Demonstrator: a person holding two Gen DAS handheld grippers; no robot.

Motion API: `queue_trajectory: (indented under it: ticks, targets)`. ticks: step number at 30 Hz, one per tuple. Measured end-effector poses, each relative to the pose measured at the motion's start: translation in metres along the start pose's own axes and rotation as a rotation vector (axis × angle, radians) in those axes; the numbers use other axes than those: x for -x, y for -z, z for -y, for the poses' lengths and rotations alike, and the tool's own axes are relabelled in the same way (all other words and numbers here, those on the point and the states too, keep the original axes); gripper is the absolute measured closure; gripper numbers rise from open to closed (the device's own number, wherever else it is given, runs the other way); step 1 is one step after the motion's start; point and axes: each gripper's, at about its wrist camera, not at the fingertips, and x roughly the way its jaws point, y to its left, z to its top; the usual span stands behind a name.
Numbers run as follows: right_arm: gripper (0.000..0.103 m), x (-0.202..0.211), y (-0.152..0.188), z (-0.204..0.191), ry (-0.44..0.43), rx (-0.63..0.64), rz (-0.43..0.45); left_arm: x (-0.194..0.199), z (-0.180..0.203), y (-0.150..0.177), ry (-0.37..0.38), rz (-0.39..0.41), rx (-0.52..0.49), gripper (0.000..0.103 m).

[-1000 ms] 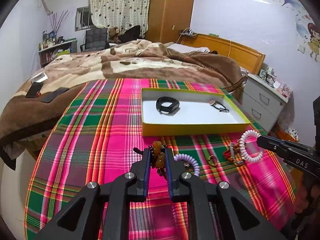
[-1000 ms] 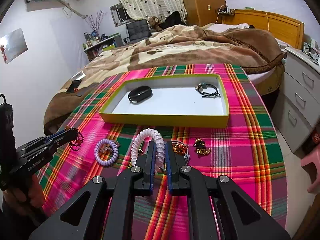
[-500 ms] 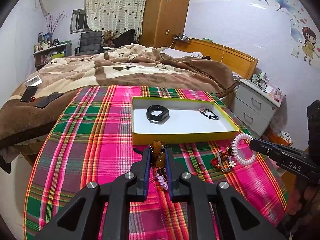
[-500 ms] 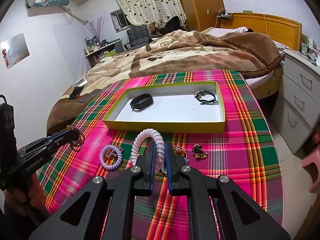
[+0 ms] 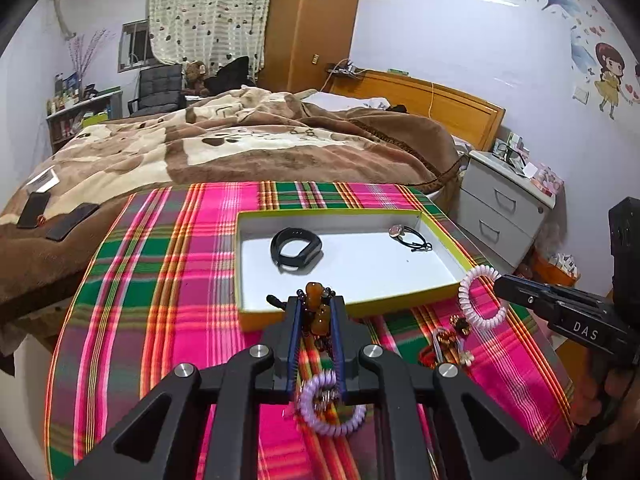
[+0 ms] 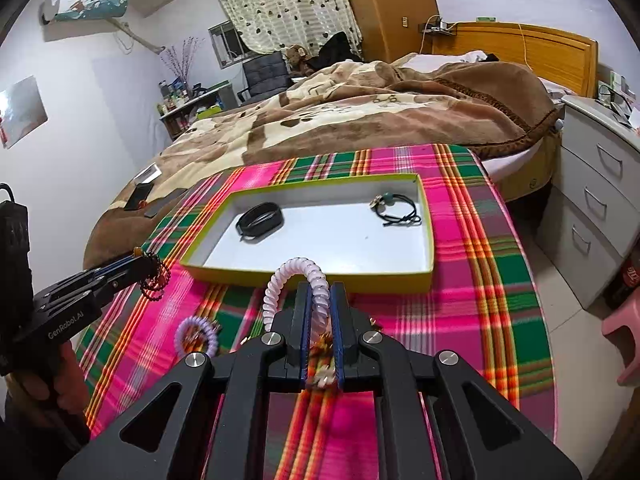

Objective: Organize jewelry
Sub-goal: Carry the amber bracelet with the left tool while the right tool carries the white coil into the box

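My left gripper (image 5: 316, 304) is shut on an amber bead bracelet (image 5: 319, 316), held just above the near edge of the yellow-rimmed tray (image 5: 448, 240). My right gripper (image 6: 319, 292) is shut on a pale pink spiral bracelet (image 6: 296, 270), lifted off the cloth in front of the tray (image 6: 428, 220). Inside the tray lie a black band (image 5: 296, 249) and a black cord bracelet with a charm (image 5: 412, 238). On the plaid cloth remain a purple spiral band (image 5: 332, 408) and a small heap of gold and red trinkets (image 5: 448, 340).
The tray sits on a pink and green plaid cloth (image 5: 160, 280) over the end of a bed with a brown blanket (image 5: 240, 148). A grey nightstand (image 5: 504, 208) stands to the right. Two dark phones (image 5: 52, 216) lie on the blanket at left.
Both grippers have lifted and advanced toward the tray with their bracelets. The purple spiral band now lies lower in the left wrist view, under the gripper.
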Motion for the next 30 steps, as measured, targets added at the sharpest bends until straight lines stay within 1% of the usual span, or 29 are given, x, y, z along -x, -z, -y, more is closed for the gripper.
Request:
queue_trajectory:
  ticks: [8, 13, 17, 23, 25, 30]
  targets:
    - [0.094, -0.022, -0.025, 0.020, 0.034, -0.011, 0.008, -0.039, 0.001, -0.027, 0.009, -0.015, -0.024, 0.089]
    - [0.094, -0.043, -0.036, 0.035, 0.052, -0.027, -0.006, -0.072, -0.002, -0.036, 0.045, -0.068, -0.009, 0.089]
    - [0.094, -0.062, -0.040, 0.045, 0.064, -0.041, -0.027, -0.096, 0.000, -0.038, 0.058, -0.104, -0.018, 0.089]
    - [0.094, -0.085, -0.040, 0.057, 0.083, -0.058, -0.062, -0.123, -0.002, -0.036, 0.047, -0.153, -0.018, 0.089]
    - [0.094, -0.092, -0.039, 0.062, 0.088, -0.065, -0.075, -0.133, -0.005, -0.035, 0.030, -0.170, -0.015, 0.089]
    - [0.094, -0.104, -0.038, 0.067, 0.099, -0.069, -0.096, -0.144, -0.013, -0.037, 0.001, -0.183, -0.001, 0.089]
